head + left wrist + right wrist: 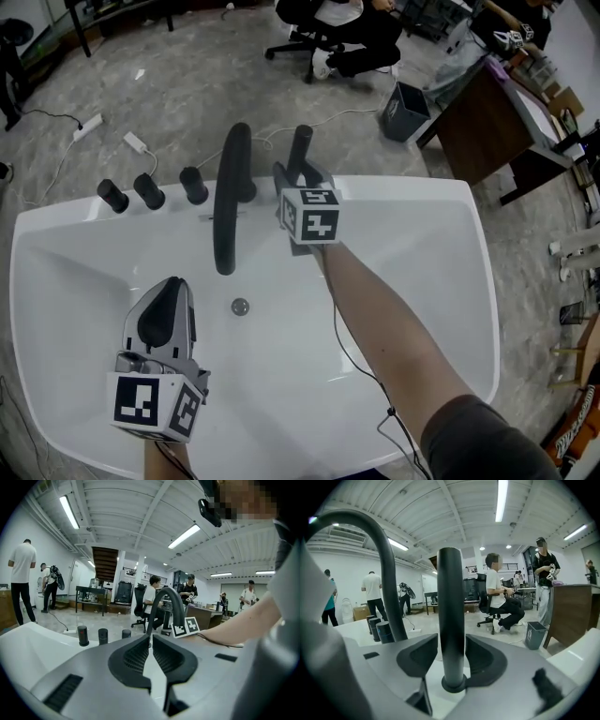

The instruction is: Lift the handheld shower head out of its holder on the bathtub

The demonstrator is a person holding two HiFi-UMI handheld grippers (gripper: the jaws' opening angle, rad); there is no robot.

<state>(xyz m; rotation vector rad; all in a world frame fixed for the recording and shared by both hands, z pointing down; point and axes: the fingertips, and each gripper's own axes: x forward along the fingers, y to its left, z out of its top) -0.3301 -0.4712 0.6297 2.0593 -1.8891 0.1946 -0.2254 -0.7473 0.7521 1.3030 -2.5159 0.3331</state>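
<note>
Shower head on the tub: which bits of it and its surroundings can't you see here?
Shower head base: head view, behind the right tool's cube.
Spout outlet: right gripper view, lost at the left edge.
Knobs: markings too small in every view.
Tub near rim: head view, partly past the bottom edge.

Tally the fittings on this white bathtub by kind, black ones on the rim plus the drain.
Short black cylindrical knobs: 3
Black arched metal spout: 1
Black stick-shaped handheld shower head: 1
Round silver drain: 1
Total: 6
</note>
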